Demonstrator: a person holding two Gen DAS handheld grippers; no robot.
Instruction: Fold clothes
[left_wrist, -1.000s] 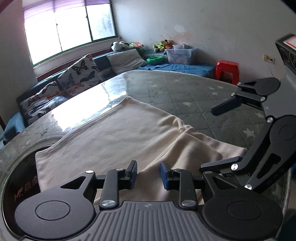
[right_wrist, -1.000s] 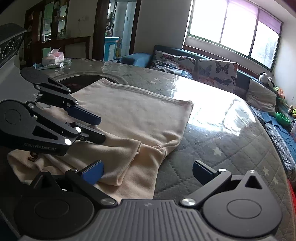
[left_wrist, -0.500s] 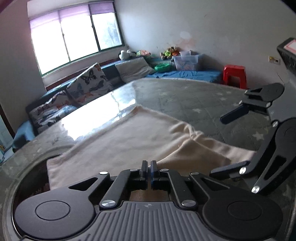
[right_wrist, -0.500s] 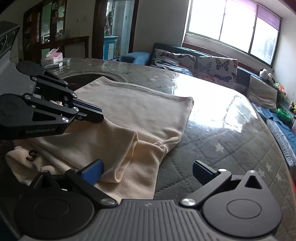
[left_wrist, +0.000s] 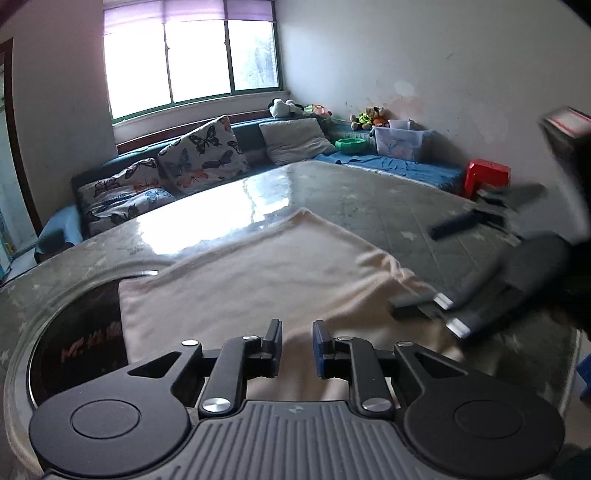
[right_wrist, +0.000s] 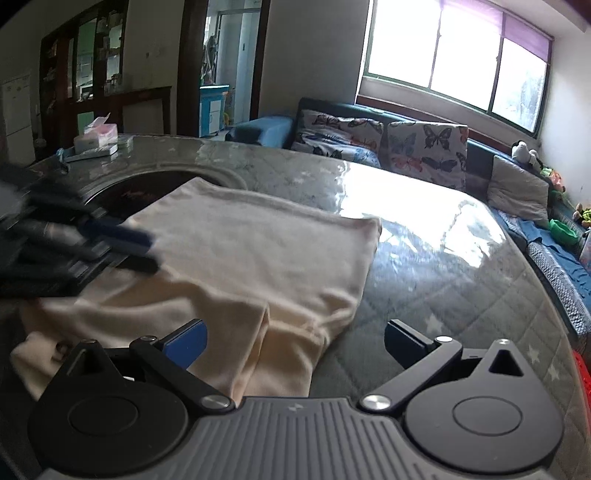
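A cream garment (left_wrist: 277, 273) lies spread on the round table, its near part folded over into a thicker layer (right_wrist: 229, 325). My left gripper (left_wrist: 297, 345) is open by a small gap just above the garment's near edge, with nothing gripped. In the right wrist view, the left gripper (right_wrist: 136, 249) is a blur at the left, over the cloth. My right gripper (right_wrist: 295, 341) stands wide open, its left finger over the folded layer and its right finger over the bare table. From the left wrist, the right gripper (left_wrist: 428, 266) looks blurred, at the garment's right edge.
The table (left_wrist: 369, 199) has a grey star-patterned quilted top under a glossy cover, with a dark round inset (left_wrist: 74, 332) at the left. A tissue box (right_wrist: 98, 134) sits at its far edge. Beyond stand a sofa with butterfly cushions (left_wrist: 199, 155) and a red stool (left_wrist: 487, 171).
My left gripper closed half a second ago and has now opened again and lifted a little. The right gripper stayed wide open while both shifted, blurring each other's views.
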